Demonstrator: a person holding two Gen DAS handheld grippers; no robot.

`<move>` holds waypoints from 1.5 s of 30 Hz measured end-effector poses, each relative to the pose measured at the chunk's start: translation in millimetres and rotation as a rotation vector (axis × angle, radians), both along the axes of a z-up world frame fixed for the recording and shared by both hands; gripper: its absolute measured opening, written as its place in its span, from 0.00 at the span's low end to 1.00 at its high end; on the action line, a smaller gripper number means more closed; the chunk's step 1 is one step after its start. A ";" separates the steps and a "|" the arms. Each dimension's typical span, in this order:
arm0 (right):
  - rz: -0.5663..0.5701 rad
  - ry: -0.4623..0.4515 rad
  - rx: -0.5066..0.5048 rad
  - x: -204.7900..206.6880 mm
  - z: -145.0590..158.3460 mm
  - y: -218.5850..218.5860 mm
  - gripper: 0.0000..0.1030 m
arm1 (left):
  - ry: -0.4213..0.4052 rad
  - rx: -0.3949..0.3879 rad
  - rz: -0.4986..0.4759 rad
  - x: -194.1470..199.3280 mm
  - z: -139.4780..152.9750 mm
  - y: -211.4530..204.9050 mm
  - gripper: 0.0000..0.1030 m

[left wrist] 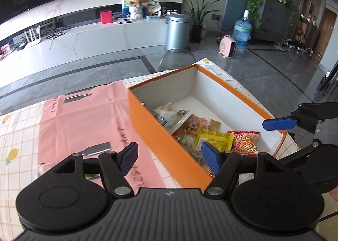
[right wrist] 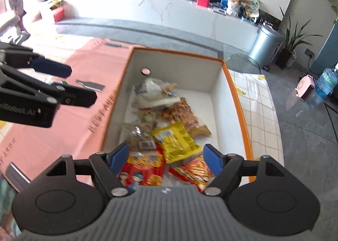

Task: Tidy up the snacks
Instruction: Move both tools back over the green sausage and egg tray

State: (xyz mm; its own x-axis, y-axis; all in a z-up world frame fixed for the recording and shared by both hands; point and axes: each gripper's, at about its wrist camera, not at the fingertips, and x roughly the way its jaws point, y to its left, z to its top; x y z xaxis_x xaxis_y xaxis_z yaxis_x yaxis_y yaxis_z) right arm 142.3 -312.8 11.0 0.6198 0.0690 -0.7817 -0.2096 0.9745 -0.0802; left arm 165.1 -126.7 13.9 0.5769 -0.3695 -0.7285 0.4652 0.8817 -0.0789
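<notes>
While your two grippers hang over the table with nothing in them, most of the sorting looks done: the snack packets lie heaped inside the orange box (right wrist: 238,101), toward its near end, and the far end of the box floor is bare. Among them you can pick out a yellow packet (right wrist: 175,141), a red packet (right wrist: 143,167) nearest you, a striped red-and-orange packet (right wrist: 192,171) to its right, a clear bag of brown nuts (right wrist: 179,112) and a pale bag (right wrist: 147,93) furthest in. No loose snack shows on the pink sheet (left wrist: 84,118) to the left of the box, nor on the checked cloth (right wrist: 259,101) to its right, so judging by this, little or nothing is left to gather; parts of the table are hidden by your tools, though.

Your left gripper (left wrist: 169,157) points steeply down over the box's near left wall, its tongs spread apart and empty. Your right gripper (right wrist: 166,159) tilts down over the near end of the box, above the red packets, tongs likewise apart and clasping nothing. The two tools sit close beside each other, not touching.
</notes>
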 end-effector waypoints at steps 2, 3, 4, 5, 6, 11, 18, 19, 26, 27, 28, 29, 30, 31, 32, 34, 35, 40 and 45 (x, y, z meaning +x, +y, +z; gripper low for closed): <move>0.017 -0.025 0.026 -4.6 5.0 12.1 0.73 | 0.000 -0.002 0.030 -2.2 2.3 14.4 0.78; 0.028 -0.035 0.038 -6.5 6.9 19.2 0.73 | 0.002 -0.005 0.044 -2.6 3.2 21.9 0.78; 0.036 -0.044 0.046 -7.5 8.2 26.5 0.73 | 0.007 -0.011 0.055 -3.0 3.9 29.8 0.78; 0.044 -0.053 0.052 -8.0 8.8 33.3 0.73 | 0.014 -0.018 0.066 -3.5 4.0 38.9 0.78; 0.051 -0.062 0.056 -8.5 9.6 40.7 0.73 | 0.020 -0.025 0.076 -3.6 4.2 47.1 0.78; 0.075 -0.106 0.082 -9.8 7.8 75.8 0.72 | 0.035 -0.061 0.138 -2.2 3.1 93.4 0.78; 0.125 -0.113 0.099 -1.0 -13.2 121.2 0.61 | 0.059 -0.096 0.260 9.9 -6.6 148.4 0.78; 0.131 -0.109 0.102 1.5 -18.5 127.6 0.61 | 0.062 -0.098 0.279 11.4 -9.4 155.5 0.78; 0.163 -0.065 0.099 27.0 -55.0 162.4 0.55 | 0.117 -0.123 0.377 26.8 -36.9 199.9 0.76; 0.166 -0.059 0.099 31.4 -60.2 166.3 0.55 | 0.125 -0.123 0.388 29.3 -41.5 203.6 0.76; 0.170 -0.053 0.100 35.9 -65.0 169.9 0.54 | 0.133 -0.121 0.398 32.5 -46.7 206.7 0.75; 0.175 -0.046 0.100 40.8 -69.4 173.6 0.54 | 0.142 -0.119 0.406 35.6 -51.8 209.4 0.75; 0.180 -0.041 0.099 45.4 -73.6 177.2 0.53 | 0.150 -0.117 0.413 38.7 -56.8 211.9 0.75; 0.184 -0.038 0.097 49.2 -77.7 180.6 0.52 | 0.158 -0.113 0.420 41.9 -62.8 214.3 0.75; 0.188 -0.036 0.095 53.2 -81.2 183.6 0.51 | 0.164 -0.110 0.424 44.0 -66.9 215.0 0.75; 0.196 -0.036 0.093 61.6 -87.6 188.6 0.51 | 0.178 -0.099 0.424 50.4 -77.1 215.1 0.75; 0.200 -0.038 0.092 65.1 -90.7 191.1 0.51 | 0.183 -0.091 0.422 53.3 -82.0 214.5 0.75; 0.238 -0.045 0.080 85.5 -106.0 204.9 0.50 | 0.175 -0.042 0.402 63.5 -101.7 210.1 0.77; 0.294 -0.050 0.050 100.1 -117.8 218.1 0.49 | 0.170 -0.014 0.406 72.5 -117.6 210.4 0.78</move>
State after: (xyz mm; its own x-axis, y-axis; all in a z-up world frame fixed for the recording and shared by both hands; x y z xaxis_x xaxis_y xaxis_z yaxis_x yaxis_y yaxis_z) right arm 242.4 -94.7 -106.8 0.6053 0.2887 -0.7418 -0.4800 0.8758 -0.0508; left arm 237.6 83.8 -103.7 0.5495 -0.1482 -0.8223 0.0608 0.9886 -0.1375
